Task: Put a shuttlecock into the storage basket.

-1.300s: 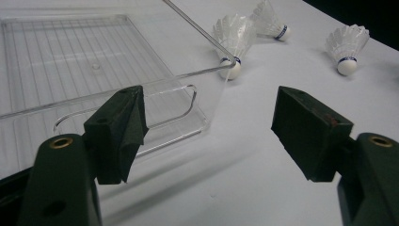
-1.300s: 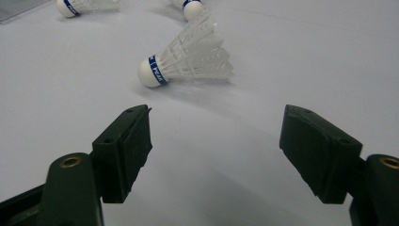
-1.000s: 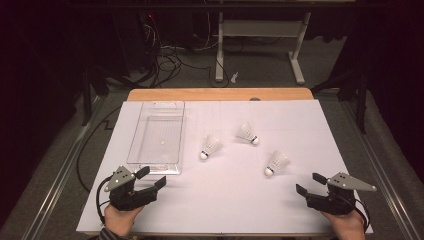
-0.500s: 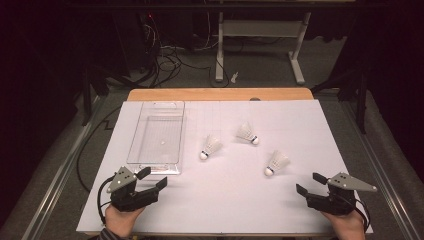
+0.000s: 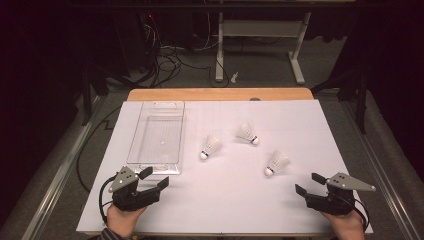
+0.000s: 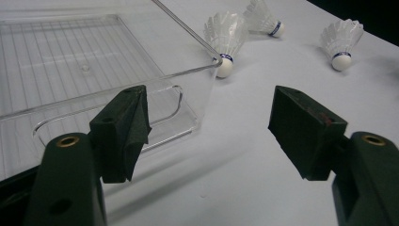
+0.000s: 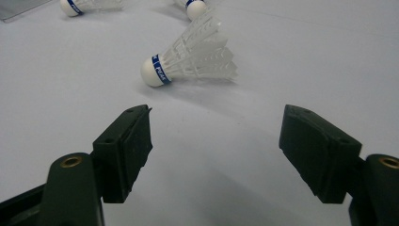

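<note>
A: Status on the grippers?
B: Left gripper (image 5: 152, 181) sits at 7 o'clock on the table (image 5: 300, 115), jaws spread wide, nothing between them. It's just beside the near end of the clear tray (image 5: 156, 107), not touching as far as I can tell.
A: Right one?
B: Right gripper (image 5: 309, 184) at 5 o'clock, jaws also spread, holding nothing. Nearest shuttlecock (image 5: 276, 163) lies on its side just ahead, near but apart, cork tip toward the gripper.
A: Other shuttlecocks?
B: Two more. Middle shuttlecock (image 5: 211, 147) lies near table centre, just right of the tray at its 3 o'clock side. Far shuttlecock (image 5: 247, 134) sits at 1 o'clock from that one. All three lie flat on the white sheet (image 5: 225, 200), well apart from each other.
A: Tray contents?
B: Nothing in it. In the left gripper view the tray's near corner (image 6: 188, 94) sits right behind the left-hand jaw.
</note>
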Demonstrator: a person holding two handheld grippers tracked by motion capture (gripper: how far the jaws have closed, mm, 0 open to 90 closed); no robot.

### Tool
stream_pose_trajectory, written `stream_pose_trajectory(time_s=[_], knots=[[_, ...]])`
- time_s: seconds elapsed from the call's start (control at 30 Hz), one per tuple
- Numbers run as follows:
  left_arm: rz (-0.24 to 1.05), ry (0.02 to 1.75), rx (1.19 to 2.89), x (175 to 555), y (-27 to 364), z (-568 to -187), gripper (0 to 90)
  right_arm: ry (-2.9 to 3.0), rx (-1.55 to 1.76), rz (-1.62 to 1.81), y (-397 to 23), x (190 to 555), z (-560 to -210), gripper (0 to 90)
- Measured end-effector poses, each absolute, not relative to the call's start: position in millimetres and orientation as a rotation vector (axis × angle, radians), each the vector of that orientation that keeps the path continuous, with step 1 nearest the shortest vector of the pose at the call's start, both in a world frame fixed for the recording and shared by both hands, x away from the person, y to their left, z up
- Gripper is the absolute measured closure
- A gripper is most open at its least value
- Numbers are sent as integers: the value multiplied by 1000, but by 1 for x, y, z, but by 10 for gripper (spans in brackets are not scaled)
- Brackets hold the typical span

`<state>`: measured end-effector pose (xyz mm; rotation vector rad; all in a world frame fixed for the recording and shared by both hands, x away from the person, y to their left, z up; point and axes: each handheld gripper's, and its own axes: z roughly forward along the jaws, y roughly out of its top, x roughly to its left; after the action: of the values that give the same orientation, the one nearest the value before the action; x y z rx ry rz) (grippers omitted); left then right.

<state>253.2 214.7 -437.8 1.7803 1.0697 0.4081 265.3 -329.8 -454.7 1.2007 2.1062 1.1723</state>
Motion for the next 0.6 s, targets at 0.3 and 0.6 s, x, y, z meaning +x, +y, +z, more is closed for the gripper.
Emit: stream_pose_trajectory(time_s=[0.3,0.6], knots=[[403,1058,1781,254,212,-436,304,2108,1205,1165,-330,266,-455,264],[393,1038,1783,257,206,-431,306,2111,1205,1162,-329,266,-455,265]])
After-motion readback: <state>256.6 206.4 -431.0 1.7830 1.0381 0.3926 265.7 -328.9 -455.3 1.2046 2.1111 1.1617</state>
